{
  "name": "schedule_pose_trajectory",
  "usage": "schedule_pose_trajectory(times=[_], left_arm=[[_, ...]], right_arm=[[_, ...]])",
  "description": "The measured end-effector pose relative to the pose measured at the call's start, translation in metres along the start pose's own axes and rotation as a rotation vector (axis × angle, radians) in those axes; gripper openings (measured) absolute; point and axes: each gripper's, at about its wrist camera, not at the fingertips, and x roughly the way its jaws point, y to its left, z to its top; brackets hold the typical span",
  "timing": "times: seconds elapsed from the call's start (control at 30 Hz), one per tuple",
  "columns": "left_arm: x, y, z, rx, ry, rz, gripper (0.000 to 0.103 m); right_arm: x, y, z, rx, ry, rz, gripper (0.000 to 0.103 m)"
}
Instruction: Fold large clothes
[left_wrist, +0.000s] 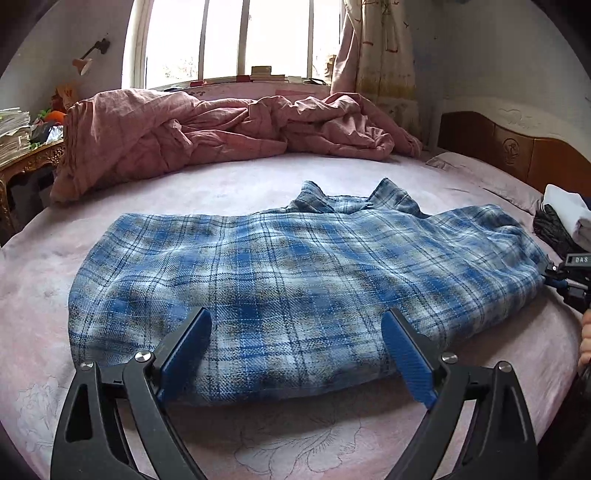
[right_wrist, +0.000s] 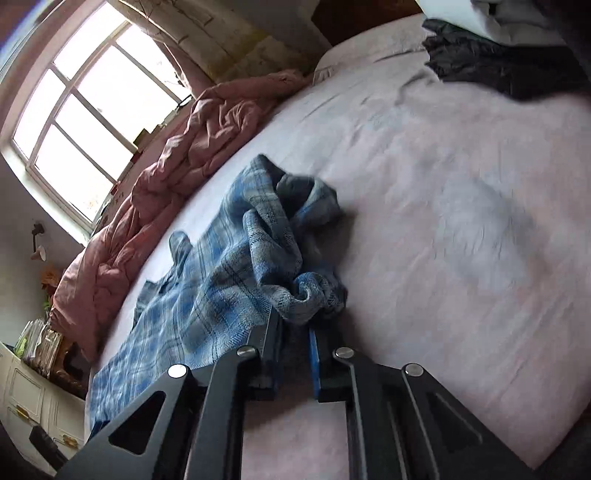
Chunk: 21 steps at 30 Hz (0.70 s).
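Right gripper (right_wrist: 295, 332): jaws drawn together and clamped on a bunched fold of the blue plaid shirt (right_wrist: 221, 258), the cloth gathered in a knot just ahead of the fingertips. The rest of the shirt trails away to its left across the pink bed sheet (right_wrist: 461, 166).

Left gripper (left_wrist: 295, 350): jaws spread wide, nothing between the pads; the near hem of the shirt (left_wrist: 295, 266) lies directly ahead, passing between the two fingers. A rumpled pink quilt (left_wrist: 221, 129) lies well beyond the shirt. Folded dark and white clothes (left_wrist: 565, 221) sit far to the right.
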Motion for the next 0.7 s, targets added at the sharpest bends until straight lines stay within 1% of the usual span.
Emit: schedule_pose_trajectory(times=[0.07,0.1,0.17,0.2,0.27,0.3,0.33,0.37,0.4,0.43,0.5,0.53,0.6,0.63,0.67,0.7], left_arm=[[-0.001,-0.002,-0.001,0.009,-0.007,0.008,0.092],[-0.002,-0.002,-0.001,0.014,-0.01,0.009,0.092],[-0.003,-0.003,-0.001,0.025,-0.015,0.01,0.092],[-0.004,-0.003,-0.001,0.026,-0.018,0.012,0.092],[-0.004,-0.003,-0.001,0.025,-0.019,0.013,0.092],[-0.003,-0.003,0.0,0.024,-0.017,0.012,0.092],[-0.002,-0.003,0.0,0.022,-0.012,0.012,0.092],[0.0,-0.003,0.0,0.02,-0.006,0.013,0.092],[0.002,-0.003,0.0,0.017,0.002,0.014,0.092],[0.003,-0.003,0.001,0.015,0.007,0.014,0.092],[0.005,-0.003,0.002,0.011,0.01,0.016,0.092],[0.005,-0.003,0.002,0.01,0.01,0.016,0.092],[0.005,-0.003,0.002,0.006,0.008,0.015,0.092],[0.004,-0.002,0.002,0.003,0.005,0.016,0.092],[0.003,-0.001,0.002,-0.001,0.001,0.016,0.092],[0.002,0.0,0.003,-0.007,-0.005,0.013,0.092]], right_arm=[[0.003,0.002,0.008,0.0,0.011,-0.017,0.012],[0.0,0.007,0.012,-0.031,-0.019,-0.037,0.012],[-0.008,0.024,0.011,-0.107,-0.097,-0.116,0.012],[-0.011,0.026,0.007,-0.106,-0.103,-0.132,0.012],[-0.018,0.023,-0.002,-0.071,-0.102,-0.141,0.018],[-0.021,0.018,-0.009,-0.034,-0.108,-0.152,0.032],[-0.026,0.011,-0.012,-0.007,-0.118,-0.153,0.054],[-0.027,0.005,-0.014,0.024,-0.133,-0.139,0.063],[-0.025,0.001,-0.014,0.039,-0.131,-0.111,0.066],[-0.023,-0.005,-0.012,0.047,-0.118,-0.089,0.066],[-0.017,-0.015,-0.001,0.118,-0.094,0.014,0.066],[-0.017,-0.021,0.003,0.159,-0.096,0.055,0.066],[-0.01,-0.03,0.015,0.232,-0.095,0.084,0.066],[-0.004,-0.03,0.018,0.238,-0.078,0.081,0.063],[0.0,-0.027,0.021,0.229,-0.064,0.062,0.053],[0.005,-0.023,0.023,0.204,-0.063,0.042,0.024]])
